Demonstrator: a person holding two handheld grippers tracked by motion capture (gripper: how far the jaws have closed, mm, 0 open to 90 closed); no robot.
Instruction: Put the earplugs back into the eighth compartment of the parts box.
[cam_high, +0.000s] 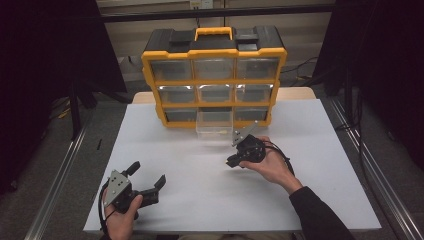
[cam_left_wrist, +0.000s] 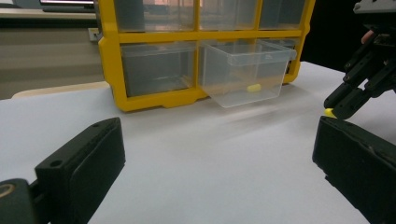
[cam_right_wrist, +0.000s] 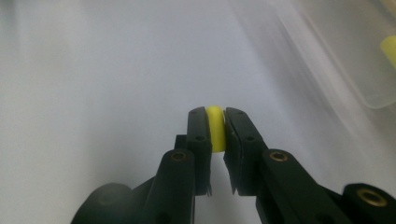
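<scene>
— Pinched between the closed jaws of the right gripper (cam_right_wrist: 215, 122) is a small yellow piece (cam_right_wrist: 215, 127); where is it being held?

— It is held just above the white table (cam_high: 200, 200), in front of the clear drawer (cam_left_wrist: 245, 70) pulled out of the yellow organizer (cam_high: 214, 75). A second yellow piece (cam_left_wrist: 254, 87) is seen inside that drawer.

— And the left gripper (cam_high: 147, 179)?

— It is kept wide apart, nothing gripped, near the table's front edge.

a drawer cabinet (cam_high: 214, 75) stands at the far middle of the table (cam_high: 165, 145); its bottom middle drawer (cam_high: 214, 125) juts out toward the person, with a small piece (cam_left_wrist: 254, 87) lying in it. the right gripper (cam_high: 233, 161) is just before that drawer, the left gripper (cam_high: 147, 175) at the near left corner
</scene>
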